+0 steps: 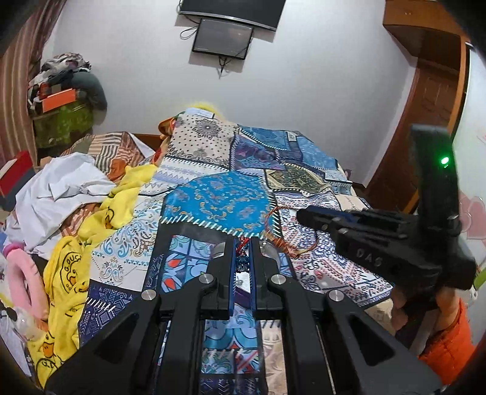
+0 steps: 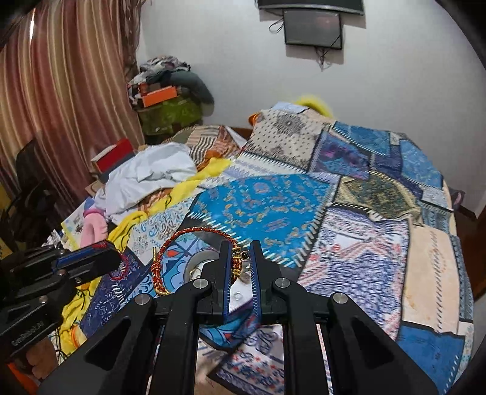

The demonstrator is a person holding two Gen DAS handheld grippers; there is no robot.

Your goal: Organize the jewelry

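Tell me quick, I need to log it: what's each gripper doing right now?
Left gripper: closed on a red beaded piece.
Right gripper: closed on a red-and-gold bracelet.

we see only a short part of the red braided piece (image 1: 243,244) between the fingers of the left gripper (image 1: 242,243); the rest is hidden, so we cannot tell what kind of jewelry it is. the right gripper (image 2: 240,253) covers one part of the red and gold bracelet (image 2: 194,234). under the bracelet a round silver thing (image 2: 202,261) is mostly covered and we cannot name it. the picture's top edge cuts off the dark screen (image 1: 231,10) on the wall. at the bed's left edge, the small things beside the pink cloth (image 1: 21,273) are too blurred to tell.
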